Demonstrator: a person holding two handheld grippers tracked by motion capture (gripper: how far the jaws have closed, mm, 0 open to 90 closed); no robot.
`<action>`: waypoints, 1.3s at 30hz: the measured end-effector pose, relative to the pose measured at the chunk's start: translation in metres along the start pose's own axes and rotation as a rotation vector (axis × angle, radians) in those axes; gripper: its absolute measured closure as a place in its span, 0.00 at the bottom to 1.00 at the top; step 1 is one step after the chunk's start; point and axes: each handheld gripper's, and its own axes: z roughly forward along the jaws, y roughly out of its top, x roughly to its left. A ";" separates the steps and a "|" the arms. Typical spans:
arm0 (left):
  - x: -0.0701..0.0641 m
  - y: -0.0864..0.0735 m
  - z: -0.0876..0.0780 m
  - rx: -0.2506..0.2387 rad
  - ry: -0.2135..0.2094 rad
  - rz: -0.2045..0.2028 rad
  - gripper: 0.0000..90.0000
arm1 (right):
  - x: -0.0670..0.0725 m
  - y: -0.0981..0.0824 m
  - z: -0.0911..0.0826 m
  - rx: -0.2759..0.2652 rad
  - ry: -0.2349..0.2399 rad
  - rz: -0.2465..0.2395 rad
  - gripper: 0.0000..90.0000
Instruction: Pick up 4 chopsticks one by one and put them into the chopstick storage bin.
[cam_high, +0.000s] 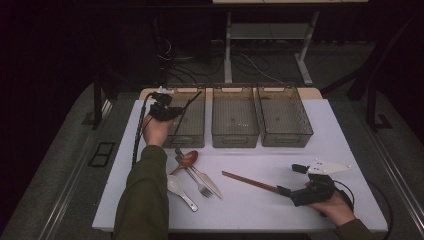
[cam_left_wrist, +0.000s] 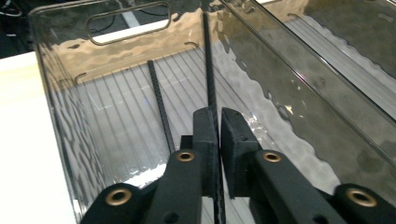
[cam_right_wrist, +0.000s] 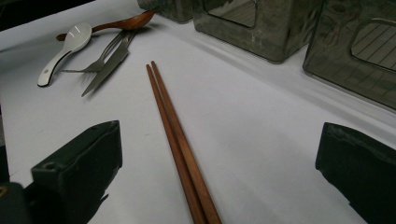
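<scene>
My left gripper (cam_high: 169, 110) hangs over the left clear bin (cam_high: 196, 136) and is shut on a thin black chopstick (cam_left_wrist: 208, 70), which slants down into the bin. A second black chopstick (cam_left_wrist: 158, 100) lies on that bin's ribbed floor (cam_left_wrist: 116, 121). In the left gripper view the jaws of my left gripper (cam_left_wrist: 218, 117) pinch the stick between them. My right gripper (cam_high: 291, 180) rests low at the table's front right, open wide. A pair of brown wooden chopsticks (cam_right_wrist: 175, 135) lies side by side on the white table (cam_right_wrist: 261, 140) between its jaws, pointing toward the cutlery.
Three clear grey bins stand in a row at the back: left, middle (cam_high: 235, 137), right (cam_high: 306, 125). A wooden spoon (cam_high: 187, 160), white spoon (cam_high: 176, 186), fork (cam_high: 198, 183) and knife (cam_high: 209, 182) lie front left, beside the person's left sleeve (cam_high: 142, 200).
</scene>
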 end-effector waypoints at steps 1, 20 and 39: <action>0.000 0.000 0.000 0.002 0.007 0.001 0.88 | 0.000 0.000 0.000 0.000 0.000 -0.002 0.01; -0.006 0.000 -0.007 -0.002 -0.062 0.061 0.69 | 0.000 0.000 0.001 0.005 0.001 0.000 0.01; -0.025 -0.002 -0.037 -0.026 -0.170 0.150 0.47 | -0.001 0.000 0.002 0.011 -0.006 0.000 0.01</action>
